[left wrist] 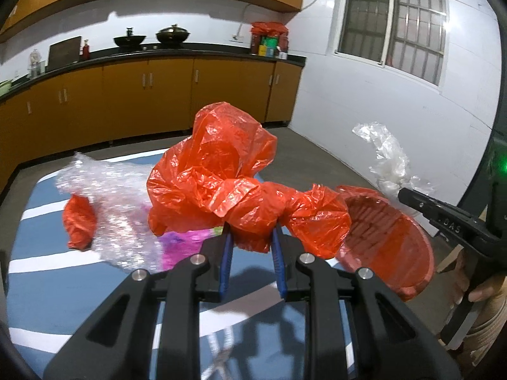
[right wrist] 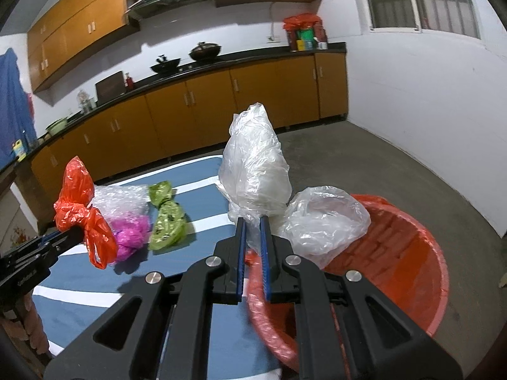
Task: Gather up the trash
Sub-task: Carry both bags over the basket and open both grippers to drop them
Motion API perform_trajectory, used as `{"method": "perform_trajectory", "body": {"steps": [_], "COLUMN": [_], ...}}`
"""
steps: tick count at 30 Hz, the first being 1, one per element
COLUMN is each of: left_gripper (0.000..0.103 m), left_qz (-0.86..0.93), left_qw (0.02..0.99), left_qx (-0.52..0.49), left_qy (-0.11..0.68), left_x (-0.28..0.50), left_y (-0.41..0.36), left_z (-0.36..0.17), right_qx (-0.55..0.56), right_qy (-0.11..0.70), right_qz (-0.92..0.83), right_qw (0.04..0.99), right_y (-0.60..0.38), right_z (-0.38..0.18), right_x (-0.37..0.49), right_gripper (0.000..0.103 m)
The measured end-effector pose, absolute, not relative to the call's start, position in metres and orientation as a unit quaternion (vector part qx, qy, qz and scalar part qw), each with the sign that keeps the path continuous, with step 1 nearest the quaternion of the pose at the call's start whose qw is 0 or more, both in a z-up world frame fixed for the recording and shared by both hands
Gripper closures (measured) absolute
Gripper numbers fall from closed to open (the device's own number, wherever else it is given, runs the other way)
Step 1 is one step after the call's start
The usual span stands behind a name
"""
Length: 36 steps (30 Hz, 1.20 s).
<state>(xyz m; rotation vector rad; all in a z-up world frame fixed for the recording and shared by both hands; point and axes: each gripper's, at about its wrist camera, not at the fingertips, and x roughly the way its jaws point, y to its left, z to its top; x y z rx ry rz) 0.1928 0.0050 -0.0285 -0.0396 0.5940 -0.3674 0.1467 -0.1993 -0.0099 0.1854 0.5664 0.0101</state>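
In the left wrist view my left gripper [left wrist: 252,231] is shut on a crumpled red plastic bag [left wrist: 221,171], held above the striped table [left wrist: 47,253]. My right gripper [right wrist: 252,221] is shut on a clear plastic bag [right wrist: 256,171] that billows above its blue pads, over the near rim of the red basket [right wrist: 405,253]. The basket [left wrist: 389,240] stands on the floor beside the table's right edge. On the table lie bubble wrap [right wrist: 123,199], a pink bag [right wrist: 130,237] and a green bag [right wrist: 166,218]. A small red scrap [left wrist: 79,224] rests on the bubble wrap [left wrist: 107,196].
Orange cabinets under a black counter [right wrist: 253,60] run along the far wall, with two woks [left wrist: 172,33] on top. A barred window [left wrist: 396,22] sits in the white wall on the right. Grey concrete floor [right wrist: 396,164] lies between the table and the walls.
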Motion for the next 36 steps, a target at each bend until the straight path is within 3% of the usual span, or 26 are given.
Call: {"method": "perform_trajectory", "body": {"steps": [36], "left_gripper": [0.080], "left_qz": [-0.335], "left_qw": [0.882], "left_qx": [0.028], "left_qy": [0.330], "left_x": [0.224], "left_y": [-0.178], "left_z": [-0.067], "right_qx": [0.207], "right_qy": [0.279], "right_qz": [-0.101], "right_qw": [0.932], "right_y": [-0.304], "right_z": [-0.032], "right_x": [0.119], "right_gripper": [0.094]}}
